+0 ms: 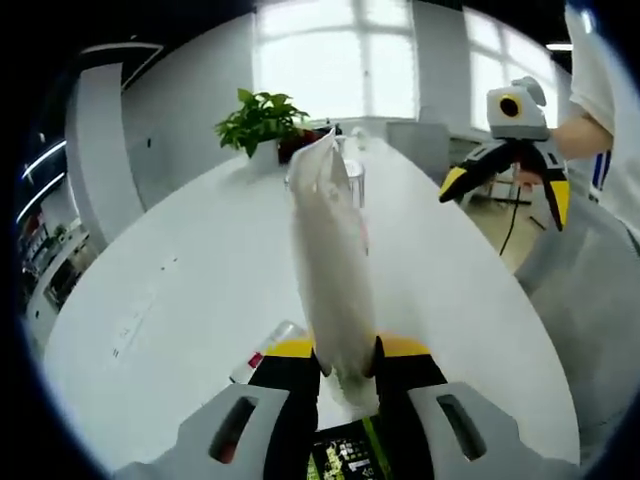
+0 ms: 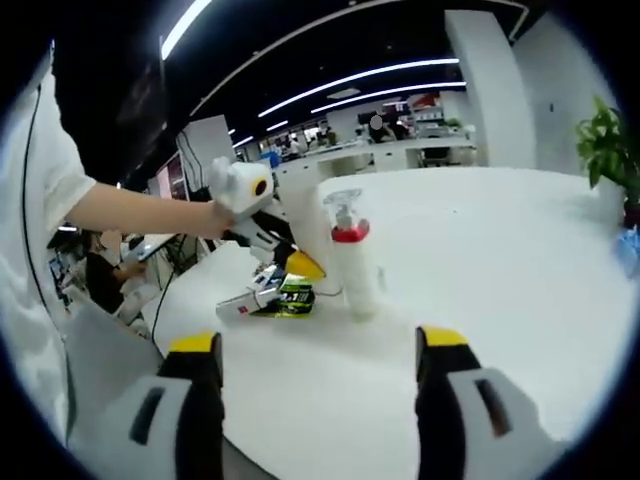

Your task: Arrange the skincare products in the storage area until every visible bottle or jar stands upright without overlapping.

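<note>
Left gripper point(image 1: 345, 365) at frame bottom is pinching one white tube point(image 1: 330, 270) by its lower end, holding it upright over the table point(image 1: 180, 290), seemingly to stand it. Right gripper point(image 2: 318, 350) is hanging spread and empty. One pump bottle point(image 2: 352, 262) is standing centre frame; one flat box point(image 2: 250, 300) is lying beside it.

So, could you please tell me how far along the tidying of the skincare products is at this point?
Partly done, at best. The spray bottle with the red collar already stands upright on the white table. In hand: the left gripper is shut on a white tube, holding it up. Left to do: a flat box lies on the table beside it, and the open right gripper holds nothing.
</note>
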### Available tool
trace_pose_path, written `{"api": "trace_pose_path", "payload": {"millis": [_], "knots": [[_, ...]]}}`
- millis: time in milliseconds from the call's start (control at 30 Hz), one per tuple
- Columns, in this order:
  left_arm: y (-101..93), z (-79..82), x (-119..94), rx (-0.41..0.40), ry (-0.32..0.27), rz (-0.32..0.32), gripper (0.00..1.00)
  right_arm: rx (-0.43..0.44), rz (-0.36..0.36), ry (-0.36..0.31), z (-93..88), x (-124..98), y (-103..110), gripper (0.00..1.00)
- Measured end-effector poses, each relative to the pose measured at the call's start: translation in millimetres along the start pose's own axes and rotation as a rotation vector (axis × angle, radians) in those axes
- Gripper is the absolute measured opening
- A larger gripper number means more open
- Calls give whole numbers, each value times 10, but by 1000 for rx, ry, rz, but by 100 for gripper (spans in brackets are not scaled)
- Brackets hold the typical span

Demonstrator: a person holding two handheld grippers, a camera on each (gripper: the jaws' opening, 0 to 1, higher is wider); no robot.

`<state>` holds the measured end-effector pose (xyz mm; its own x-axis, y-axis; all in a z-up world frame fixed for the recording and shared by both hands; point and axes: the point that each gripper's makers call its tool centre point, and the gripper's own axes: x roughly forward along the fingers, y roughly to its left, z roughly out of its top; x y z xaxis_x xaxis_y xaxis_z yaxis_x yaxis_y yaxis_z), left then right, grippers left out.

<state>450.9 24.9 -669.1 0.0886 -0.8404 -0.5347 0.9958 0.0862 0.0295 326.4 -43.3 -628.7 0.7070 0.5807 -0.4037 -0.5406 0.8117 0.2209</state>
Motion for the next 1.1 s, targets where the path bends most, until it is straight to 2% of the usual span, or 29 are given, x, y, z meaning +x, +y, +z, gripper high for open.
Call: {"api": "trace_pose_path", "payload": {"millis": [533,667,800,1100], "knots": [[73,-88,34,-28,23,9,22,4,-6,14,-48,-14,-5,79],[85,-121,-2,-72,39,36,30,-2,-3,14,-27,-4,20,79],[86,-126,-75,-121,29,65,38,-10,4,13,-8,4,41,79],[36,-297,-302,-221,41,133,52,-21,14,7,31,5,104,79]]}}
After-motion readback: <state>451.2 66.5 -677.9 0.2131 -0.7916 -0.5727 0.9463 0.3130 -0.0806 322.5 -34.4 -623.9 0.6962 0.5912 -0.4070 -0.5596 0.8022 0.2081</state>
